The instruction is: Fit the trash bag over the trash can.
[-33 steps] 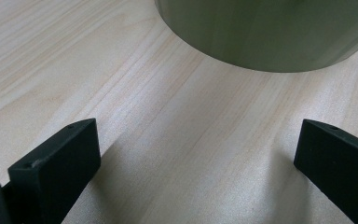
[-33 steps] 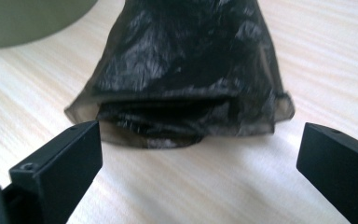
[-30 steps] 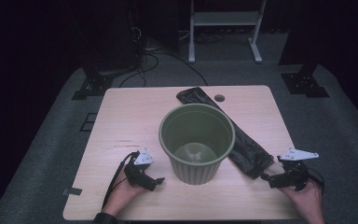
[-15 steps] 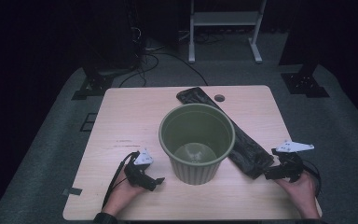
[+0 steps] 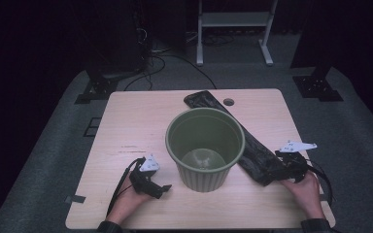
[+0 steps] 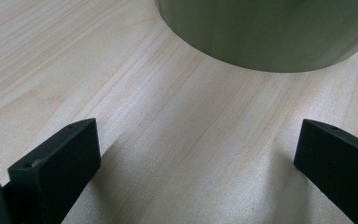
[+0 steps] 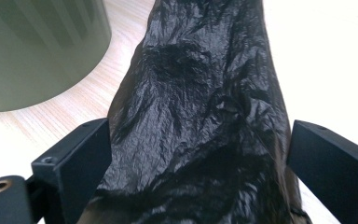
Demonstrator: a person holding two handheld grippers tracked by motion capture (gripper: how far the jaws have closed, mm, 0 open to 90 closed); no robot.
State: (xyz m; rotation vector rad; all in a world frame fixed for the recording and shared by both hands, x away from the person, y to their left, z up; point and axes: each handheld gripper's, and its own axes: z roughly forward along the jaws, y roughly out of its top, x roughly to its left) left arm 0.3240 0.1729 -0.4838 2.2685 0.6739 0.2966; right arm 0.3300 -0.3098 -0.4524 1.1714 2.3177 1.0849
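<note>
Hands sit at the near edge of the table (image 5: 126,116), one on each gripper. Your left gripper (image 5: 162,188) rests on bare wood just left of the green bucket (image 5: 205,148), its jaws spread wide with nothing between them. Your right gripper (image 5: 278,171) lies at the near right, jaws apart and straddling the near end of the black plastic bag (image 7: 200,121), not yet closed on it. The bucket stands upright mid-table. Behind it the bag runs flat and crumpled toward the far edge, ending near a small round hole (image 5: 228,102) in the tabletop.
</note>
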